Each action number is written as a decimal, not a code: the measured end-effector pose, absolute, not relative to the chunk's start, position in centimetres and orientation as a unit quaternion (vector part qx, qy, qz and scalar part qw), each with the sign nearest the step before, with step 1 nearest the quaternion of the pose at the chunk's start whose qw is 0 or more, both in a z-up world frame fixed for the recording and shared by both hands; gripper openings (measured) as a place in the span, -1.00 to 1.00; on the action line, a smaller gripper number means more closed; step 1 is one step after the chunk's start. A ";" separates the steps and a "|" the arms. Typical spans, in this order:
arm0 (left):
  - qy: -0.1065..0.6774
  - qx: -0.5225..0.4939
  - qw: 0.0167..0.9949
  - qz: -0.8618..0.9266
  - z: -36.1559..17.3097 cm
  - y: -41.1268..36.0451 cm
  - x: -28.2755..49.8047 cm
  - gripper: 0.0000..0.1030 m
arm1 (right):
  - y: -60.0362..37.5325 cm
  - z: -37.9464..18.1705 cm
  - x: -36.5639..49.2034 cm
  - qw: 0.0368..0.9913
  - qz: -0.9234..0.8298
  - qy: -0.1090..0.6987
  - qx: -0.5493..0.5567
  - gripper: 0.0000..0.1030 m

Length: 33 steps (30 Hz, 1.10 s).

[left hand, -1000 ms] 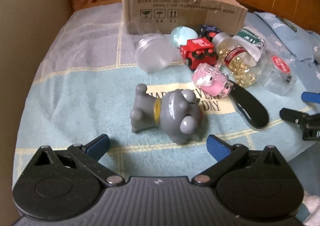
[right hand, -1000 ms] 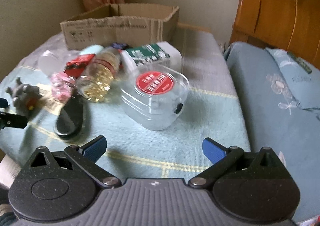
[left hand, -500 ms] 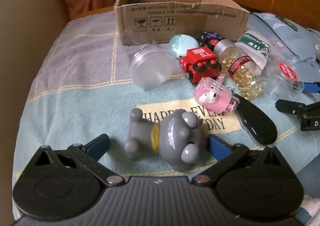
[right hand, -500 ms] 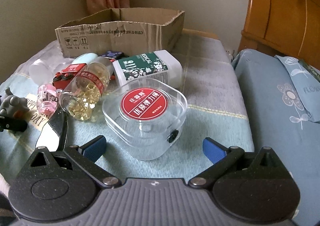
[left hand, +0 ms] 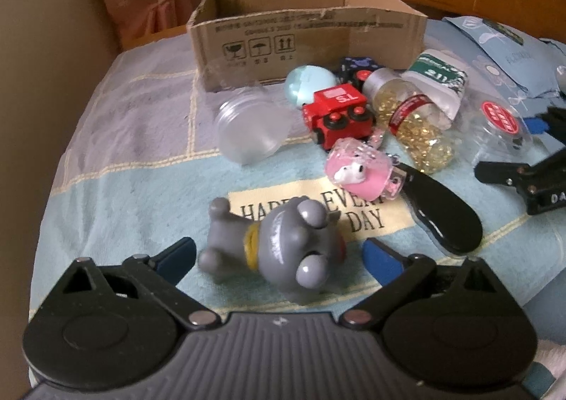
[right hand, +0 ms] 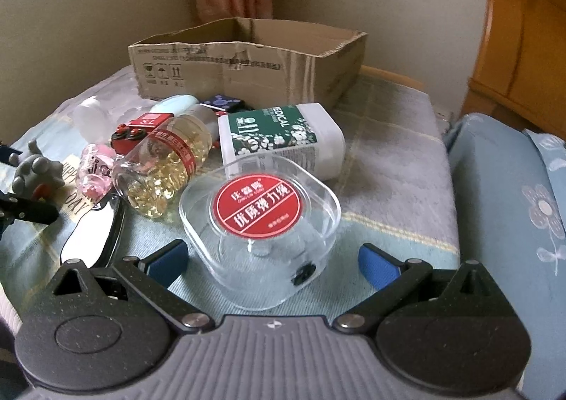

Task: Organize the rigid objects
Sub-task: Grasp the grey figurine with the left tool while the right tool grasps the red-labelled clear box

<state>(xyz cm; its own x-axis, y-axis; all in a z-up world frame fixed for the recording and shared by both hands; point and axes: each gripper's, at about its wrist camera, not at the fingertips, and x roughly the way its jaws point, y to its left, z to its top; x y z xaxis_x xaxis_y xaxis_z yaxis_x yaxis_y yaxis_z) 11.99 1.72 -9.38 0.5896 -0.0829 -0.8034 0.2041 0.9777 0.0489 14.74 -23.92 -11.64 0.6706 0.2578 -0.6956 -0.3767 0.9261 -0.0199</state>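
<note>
A grey toy figure (left hand: 279, 248) lies on its side on the towel, between the open fingers of my left gripper (left hand: 279, 256). It also shows in the right wrist view (right hand: 37, 172). A clear square plastic box with a red label (right hand: 261, 223) sits between the open fingers of my right gripper (right hand: 272, 262); it also shows in the left wrist view (left hand: 502, 127). An open cardboard box (left hand: 304, 28) stands behind the pile, also in the right wrist view (right hand: 247, 60). Neither gripper touches its object.
On the towel lie a frosted jar (left hand: 251, 131), a red toy train (left hand: 339, 117), a pink keychain case (left hand: 361, 170), a bottle of gold capsules (right hand: 166, 166), a white-and-green bottle (right hand: 279, 141) and a black shoehorn (left hand: 442, 209). Blue bedding (right hand: 513, 223) lies right.
Both grippers moved forward. The grey toy now sits between the left fingers, and the clear box between the right fingers. Both stay open.
</note>
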 end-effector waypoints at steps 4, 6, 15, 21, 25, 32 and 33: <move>0.442 0.072 0.890 -0.087 -9.3 1.6 11.8 0.79 | -23.7 -11.6 15.3 0.905 0.186 0.371 -0.089 1.00; 0.443 0.070 0.889 -0.091 -9.2 1.7 11.9 0.78 | -23.5 -11.5 15.5 0.901 0.191 0.379 -0.093 1.00; 0.447 0.055 0.887 -0.098 -9.4 2.1 12.0 0.78 | -22.7 -11.1 16.7 0.889 0.229 0.375 -0.126 1.00; 0.450 0.055 0.886 -0.099 -9.3 2.1 12.0 0.78 | -22.5 -10.5 15.9 0.865 0.266 0.413 -0.101 1.00; 0.450 0.057 0.885 -0.102 -9.3 2.1 12.0 0.74 | -21.9 -10.0 14.3 0.867 0.273 0.401 -0.111 1.00; 0.448 0.052 0.887 -0.100 -9.2 2.2 12.0 0.61 | -20.9 -10.0 15.2 0.872 0.256 0.380 -0.170 0.91; 0.447 0.052 0.887 -0.099 -9.2 2.3 12.0 0.58 | -20.7 -10.1 15.3 0.869 0.259 0.383 -0.176 0.87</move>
